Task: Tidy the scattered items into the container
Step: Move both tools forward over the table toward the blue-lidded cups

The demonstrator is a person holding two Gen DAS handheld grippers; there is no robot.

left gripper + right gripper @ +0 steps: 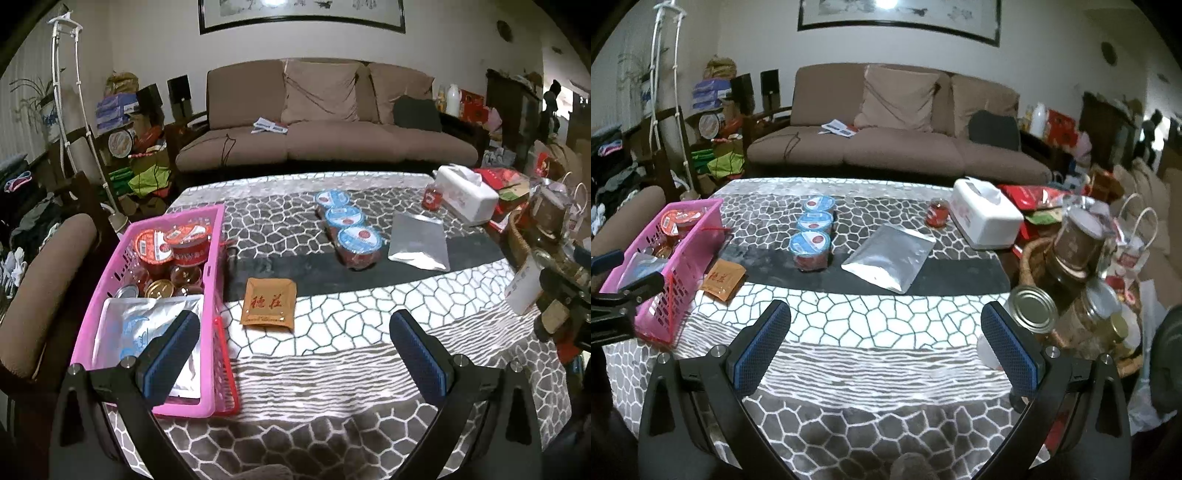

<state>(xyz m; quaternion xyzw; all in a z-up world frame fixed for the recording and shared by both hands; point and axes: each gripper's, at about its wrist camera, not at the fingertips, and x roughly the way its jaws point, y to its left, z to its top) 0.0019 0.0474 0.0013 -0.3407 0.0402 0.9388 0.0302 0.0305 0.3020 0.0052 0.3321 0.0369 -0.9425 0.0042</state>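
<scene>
A pink basket (216,254) stands at the table's left and holds red-lidded cups, small cans and a white pouch (140,325). It also shows in the right wrist view (698,225). On the table lie an orange packet (269,303), three blue-lidded cups in a row (347,218), a silver pouch (419,242) and a small red jar (432,196). My left gripper (295,347) is open and empty, its left finger over the basket's near end. My right gripper (886,347) is open and empty above the table's near part.
A white tissue box (984,214) sits at the back right. A wicker basket of jars and cans (1067,254) crowds the right edge, with a tin can (1032,306) close to my right finger. A brown sofa (325,125) stands behind the table.
</scene>
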